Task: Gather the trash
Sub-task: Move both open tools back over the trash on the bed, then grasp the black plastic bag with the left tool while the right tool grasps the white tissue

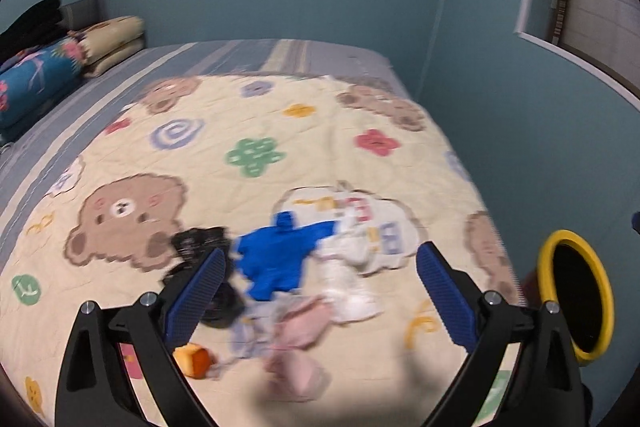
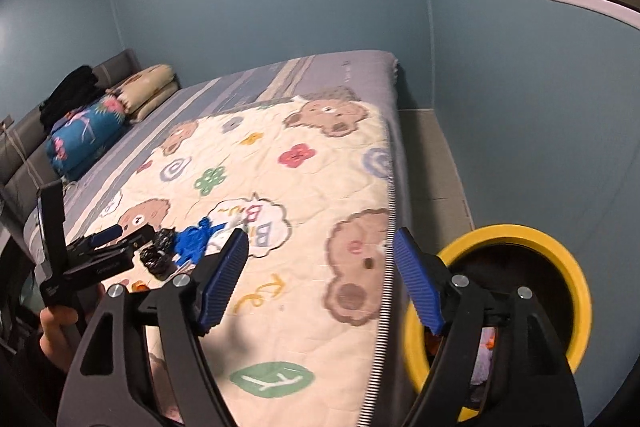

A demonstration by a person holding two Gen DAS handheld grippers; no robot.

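The left gripper (image 1: pixel 320 291) is hanging over the quilt (image 1: pixel 320 131) with its fingers (image 1: pixel 200 291) wide apart and nothing between the pads. Below them, in the lower middle of the left wrist view, the trash is lying in a loose heap: a blue glove (image 1: pixel 280 259), a black bag (image 1: pixel 200 239) just left of it, white paper (image 1: pixel 352 291) to its right, pink tissue (image 1: pixel 300 343) nearer the lens, and an orange scrap (image 1: pixel 192 359) at lower left — all blurred. The bin (image 1: pixel 604 299), yellow-rimmed, is sitting at the right edge, off the bed. In the right wrist view the right gripper (image 2: pixel 320 279) is also standing with fingers (image 2: pixel 224 283) apart and empty — the bin (image 2: pixel 568 267) is showing at lower right behind its right finger, with scraps inside. The left gripper (image 2: pixel 108 239) is showing at the left edge, near the glove (image 2: pixel 196 235).
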